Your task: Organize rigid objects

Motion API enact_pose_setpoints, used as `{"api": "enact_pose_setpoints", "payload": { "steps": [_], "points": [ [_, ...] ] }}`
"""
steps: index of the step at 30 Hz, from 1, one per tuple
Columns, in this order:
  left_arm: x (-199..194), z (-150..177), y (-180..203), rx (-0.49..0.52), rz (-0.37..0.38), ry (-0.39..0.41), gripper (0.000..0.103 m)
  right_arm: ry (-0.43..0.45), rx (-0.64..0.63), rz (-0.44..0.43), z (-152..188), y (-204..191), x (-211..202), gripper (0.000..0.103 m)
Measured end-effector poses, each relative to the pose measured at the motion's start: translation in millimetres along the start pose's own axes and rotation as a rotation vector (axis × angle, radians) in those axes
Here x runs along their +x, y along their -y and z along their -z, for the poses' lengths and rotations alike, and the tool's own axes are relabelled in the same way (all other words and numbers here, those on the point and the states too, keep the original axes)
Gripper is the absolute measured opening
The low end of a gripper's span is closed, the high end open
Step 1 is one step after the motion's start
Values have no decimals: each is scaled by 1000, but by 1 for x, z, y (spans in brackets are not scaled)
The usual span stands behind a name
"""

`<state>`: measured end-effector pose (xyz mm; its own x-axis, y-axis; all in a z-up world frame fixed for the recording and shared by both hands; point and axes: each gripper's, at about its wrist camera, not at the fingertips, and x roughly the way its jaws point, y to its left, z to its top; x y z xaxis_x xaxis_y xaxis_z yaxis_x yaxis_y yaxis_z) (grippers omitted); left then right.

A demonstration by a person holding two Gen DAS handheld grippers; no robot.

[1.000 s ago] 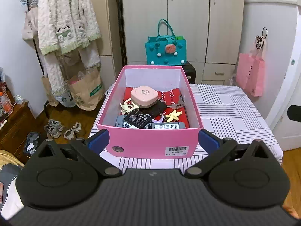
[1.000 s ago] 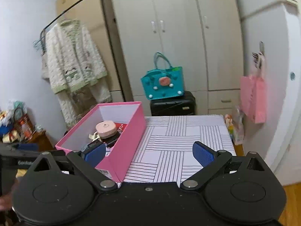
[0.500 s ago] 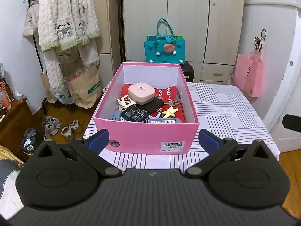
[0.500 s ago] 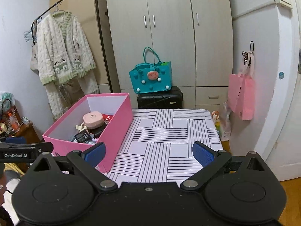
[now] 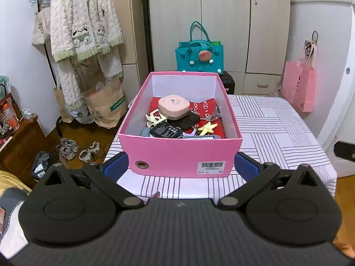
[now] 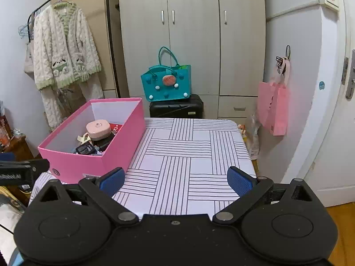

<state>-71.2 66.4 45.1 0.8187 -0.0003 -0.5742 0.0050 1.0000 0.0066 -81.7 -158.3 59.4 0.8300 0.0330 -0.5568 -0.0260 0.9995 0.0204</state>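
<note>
Pink box (image 5: 177, 155): a smooth cardboard shoebox, open-topped, white inside, sitting on the near left part of my table; a metal eyelet and a barcode sticker mark its near wall.
Pink case (image 5: 174, 109): a rounded-square, matte plastic shell resting on top of the heap toward the far end of the box.
Black battery (image 5: 166, 131): a flat rectangular slab with white print, lying near the front wall.
Starfish (image 5: 208, 127): a small pale yellow, five-pointed piece, right of the battery, on red cloth (image 5: 208, 107) printed with white loops.
Cream clip (image 5: 153, 118): a glossy, angular piece at the left, partly under the pink case.
My left gripper (image 5: 180, 165): spread wide and holding nothing; its blue ribbed pads (image 5: 115, 165) flank the near corners of the box without touching it.
My right gripper (image 6: 175, 179): also spread wide and empty, above bare tablecloth to the right of the box.
Tablecloth (image 6: 188, 155): white fabric with blocks of thin black stripes running in alternating directions.
Teal bag (image 6: 166, 84): felt, with pom-poms, on a black hard suitcase (image 6: 176, 107) beyond the far edge.
Wardrobe (image 6: 190, 33): pale wood-grain doors with slim metal handles.
Knit cardigan (image 6: 64, 46): cream cable-knit with green trim, hanging far left.
Pink tote (image 6: 274, 106): hanging on the right wall.
</note>
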Motion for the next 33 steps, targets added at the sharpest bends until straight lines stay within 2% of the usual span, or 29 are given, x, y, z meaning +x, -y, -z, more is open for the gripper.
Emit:
{"api": "enact_pose_setpoints", "payload": {
  "steps": [33],
  "points": [
    [-8, 5, 10, 35, -11, 28, 103, 43, -15, 17, 2, 0, -12, 101]
  ]
}}
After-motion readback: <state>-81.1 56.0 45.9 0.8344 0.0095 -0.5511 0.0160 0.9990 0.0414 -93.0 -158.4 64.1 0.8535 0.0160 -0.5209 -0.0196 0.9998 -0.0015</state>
